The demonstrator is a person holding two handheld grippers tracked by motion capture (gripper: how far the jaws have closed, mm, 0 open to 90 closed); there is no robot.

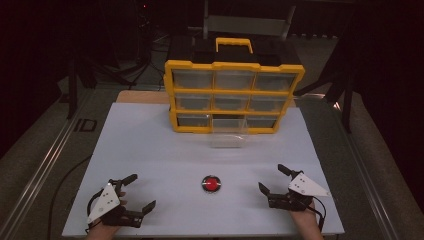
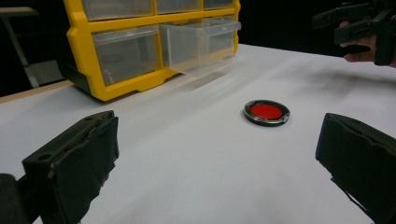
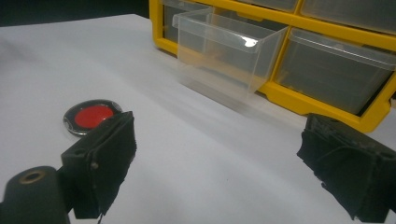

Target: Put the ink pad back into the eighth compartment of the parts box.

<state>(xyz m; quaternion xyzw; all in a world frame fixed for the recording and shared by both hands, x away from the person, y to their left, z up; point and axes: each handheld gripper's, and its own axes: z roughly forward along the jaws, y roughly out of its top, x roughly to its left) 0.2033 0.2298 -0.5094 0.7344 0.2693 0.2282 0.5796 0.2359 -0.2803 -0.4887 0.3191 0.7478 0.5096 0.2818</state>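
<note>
A small round disc with a red centre and a shiny rim lies on the white board, between my two grippers. At the near left, my left gripper is open and holds nothing. My right gripper at the near right is also open and bare. The left gripper view has the disc ahead of the spread jaws of the left gripper, slightly right. In the right gripper view the disc sits just beyond the left jaw of the right gripper.
A yellow organizer cabinet with clear drawers and a black handle stands at the back of the board. Its bottom middle drawer is pulled out toward me and looks bare inside. Dark floor and rails surround the table.
</note>
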